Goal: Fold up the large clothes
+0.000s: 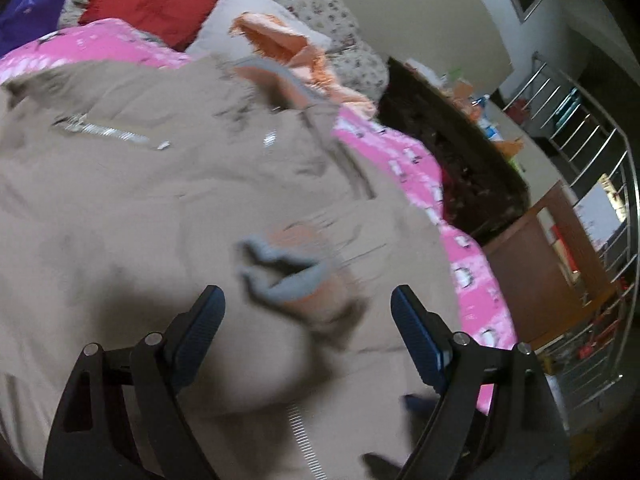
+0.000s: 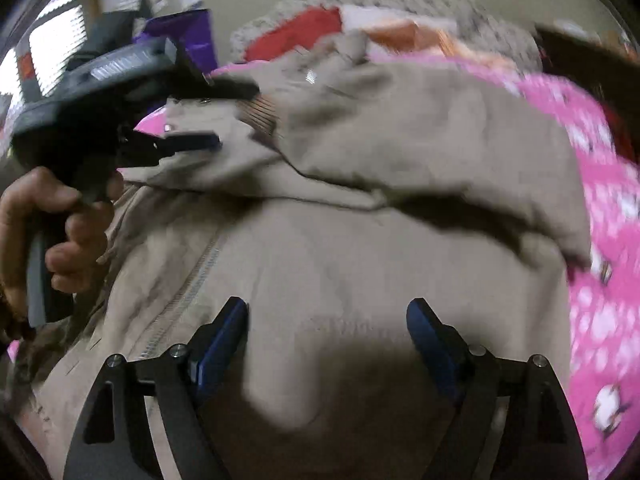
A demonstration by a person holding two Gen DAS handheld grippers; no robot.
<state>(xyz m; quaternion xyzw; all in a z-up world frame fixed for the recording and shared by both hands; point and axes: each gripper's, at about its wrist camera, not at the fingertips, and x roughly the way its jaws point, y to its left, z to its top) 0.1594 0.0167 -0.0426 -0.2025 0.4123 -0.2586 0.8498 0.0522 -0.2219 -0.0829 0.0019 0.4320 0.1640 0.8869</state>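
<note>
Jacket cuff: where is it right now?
Left wrist view: the grey-edged cuff lies on the beige jacket, just ahead of the open left hand-held gripper.

The beige jacket [image 1: 140,200] covers most of the bed, leaving only a strip of pink bedspread [image 1: 472,264] bare along the right edge, where tongs could come down. At the head of the bed a red pillow [image 1: 152,4], an orange cloth [image 1: 280,40] and a floral pillow [image 1: 320,4] pile up and block the way. Off the right edge stand a dark cabinet [image 1: 460,160], a wooden frame [image 1: 532,272] and a metal rack [image 1: 592,168], close together. The left tongs [image 1: 308,304] hang spread over the sleeve cuff [image 1: 288,276]; the right tongs [image 2: 328,316] hang spread above the jacket front, with the left hand [image 2: 52,232] near its left side.
</note>
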